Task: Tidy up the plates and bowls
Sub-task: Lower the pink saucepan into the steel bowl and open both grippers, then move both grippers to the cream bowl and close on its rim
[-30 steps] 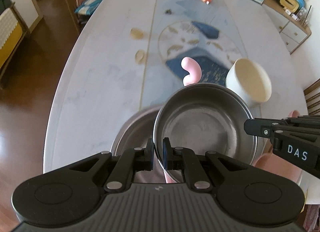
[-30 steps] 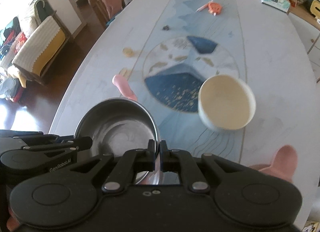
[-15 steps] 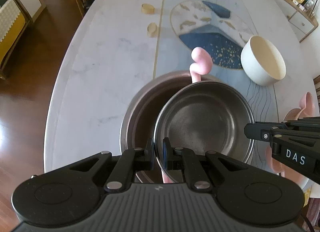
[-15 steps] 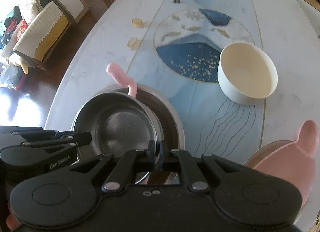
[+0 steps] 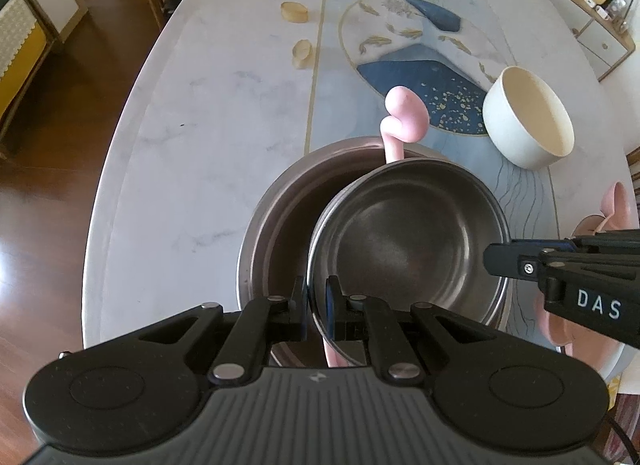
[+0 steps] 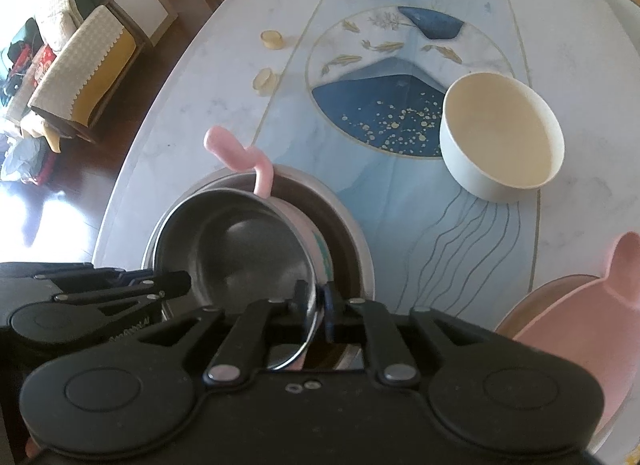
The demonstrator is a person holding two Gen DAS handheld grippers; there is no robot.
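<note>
In the left wrist view, the left tool [image 5: 317, 301] at lower centre pinches the near rim of the small steel bowl [image 5: 408, 249] between its two fingers. That bowl sits in the middle of the frame, over and partly inside the larger steel bowl [image 5: 276, 225], which lies on the tabletop [image 5: 208, 113] just to its left. A pink handle [image 5: 404, 117] rises behind the two bowls. Right of it, in the upper right of the frame, stands the cream bowl [image 5: 528, 121], apart from the steel ones. At the right edge the right tool [image 5: 496, 261] reaches in; its side reads "DAS".

In the right wrist view, the other tool's body at lower left carries faint lettering too blurred to read. The right tool [image 6: 316, 305] at lower centre is pressed together on the small steel bowl's [image 6: 240, 249] right rim. The cream bowl [image 6: 504, 141] stands at right, and a pink dish [image 6: 588, 321] fills the lower right corner.
</note>
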